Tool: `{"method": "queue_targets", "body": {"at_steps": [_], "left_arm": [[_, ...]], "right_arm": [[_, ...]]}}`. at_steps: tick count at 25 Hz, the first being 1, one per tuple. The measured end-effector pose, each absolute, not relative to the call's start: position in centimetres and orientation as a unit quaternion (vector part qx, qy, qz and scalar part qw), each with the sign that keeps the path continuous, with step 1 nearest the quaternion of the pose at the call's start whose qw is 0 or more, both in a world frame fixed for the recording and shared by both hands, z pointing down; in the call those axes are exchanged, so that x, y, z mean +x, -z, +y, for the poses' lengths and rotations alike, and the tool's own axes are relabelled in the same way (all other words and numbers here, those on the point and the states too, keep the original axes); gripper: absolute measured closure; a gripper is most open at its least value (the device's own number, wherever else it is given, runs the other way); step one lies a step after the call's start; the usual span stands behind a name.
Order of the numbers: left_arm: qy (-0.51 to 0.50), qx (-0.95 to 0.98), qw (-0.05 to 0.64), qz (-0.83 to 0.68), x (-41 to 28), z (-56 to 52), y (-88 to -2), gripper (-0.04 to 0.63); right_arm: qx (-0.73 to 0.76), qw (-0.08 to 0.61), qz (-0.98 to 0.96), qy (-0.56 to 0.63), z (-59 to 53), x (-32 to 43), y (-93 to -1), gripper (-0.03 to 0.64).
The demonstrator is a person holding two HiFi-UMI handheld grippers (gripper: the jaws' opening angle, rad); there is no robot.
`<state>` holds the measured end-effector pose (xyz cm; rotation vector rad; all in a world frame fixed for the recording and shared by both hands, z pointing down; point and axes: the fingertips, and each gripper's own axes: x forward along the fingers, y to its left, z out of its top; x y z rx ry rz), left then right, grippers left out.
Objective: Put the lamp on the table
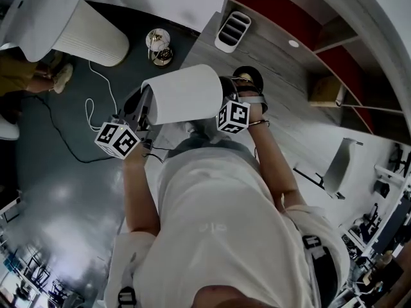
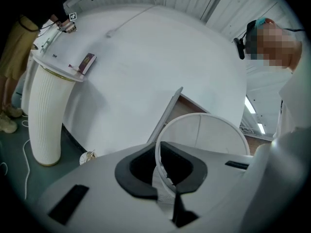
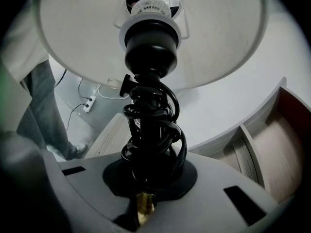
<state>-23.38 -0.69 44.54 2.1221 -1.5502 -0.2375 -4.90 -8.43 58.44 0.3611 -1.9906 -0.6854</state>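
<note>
The lamp is carried off the floor in front of the person, lying roughly level. Its white drum shade (image 1: 183, 95) shows in the head view, its dark base (image 1: 249, 79) to the right. My left gripper (image 1: 144, 104) is shut on the shade's rim (image 2: 204, 130), with the thin edge pinched between the pads (image 2: 167, 183). My right gripper (image 1: 232, 95) is shut on the lamp's stem (image 3: 144, 205), where brass shows below the black cord (image 3: 153, 125) wound round it. The round white table (image 2: 146, 57) lies ahead of the left gripper.
The table stands on a ribbed white pedestal (image 2: 46, 115), with a small book-like item (image 2: 86, 62) on top. A second person (image 2: 14, 57) stands by its far left. A small round ornament (image 1: 158, 47), a white cable (image 1: 96, 101) and wooden shelving (image 1: 276, 50) surround me.
</note>
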Motion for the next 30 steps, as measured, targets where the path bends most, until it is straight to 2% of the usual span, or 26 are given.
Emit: {"method": "queue_targets", "body": {"at_steps": [14, 30], "left_arm": [[0.069, 0.769, 0.261, -0.580, -29.4, -3.4, -45.6, 0.560], [0.031, 0.712, 0.274, -0.646, -27.8, -4.3, -46.3, 0.560]], "right_arm": [[0.119, 0.477, -0.835, 0.248, -10.9, -12.0, -61.3, 0.558], [0.041, 0.447, -0.864, 0.226, -12.8, -13.7, -65.3, 0.555]]}}
